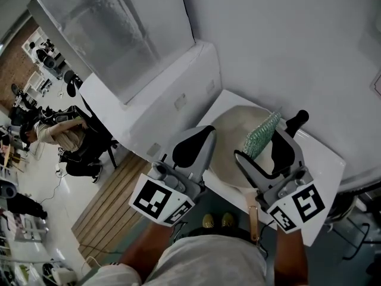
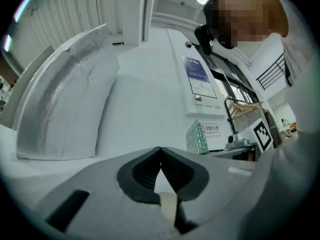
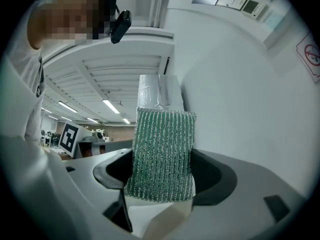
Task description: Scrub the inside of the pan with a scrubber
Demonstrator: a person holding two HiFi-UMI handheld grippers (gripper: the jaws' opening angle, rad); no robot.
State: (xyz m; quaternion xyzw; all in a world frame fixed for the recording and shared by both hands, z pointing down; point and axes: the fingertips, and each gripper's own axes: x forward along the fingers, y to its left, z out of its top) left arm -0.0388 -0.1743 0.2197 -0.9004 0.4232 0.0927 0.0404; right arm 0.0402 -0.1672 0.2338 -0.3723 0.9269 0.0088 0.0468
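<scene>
In the head view the left gripper (image 1: 205,134) has its jaws together with nothing between them, and the right gripper (image 1: 262,146) is clamped on a green scrubber (image 1: 262,133) that stands up out of its jaws. Both hang over a cream-lined pan (image 1: 226,154) lying on a white table (image 1: 324,159). The pan's bowl sits under and between the two pairs of jaws, partly covered by them, and its black handle (image 1: 300,119) sticks out beyond the right gripper's tips. The only print here is the square black-and-white patterns on the grippers' cubes. In the left gripper view the jaw tips meet in a point and are empty. The scrubber shows beyond them to the right, and on the wall past it hang a blue-headed poster (image 2: 197,84) and a small notice (image 2: 212,130), both with writing too small to read. In the right gripper view the pads press the scrubber from both sides, its lower edge sunk between them and its ribbed green face filling the gap. A red-ringed sign (image 3: 311,54) on the wall to the right of the jaws is cut off by the picture's edge and cannot be read. Only the head view shows the pan and the table.
</scene>
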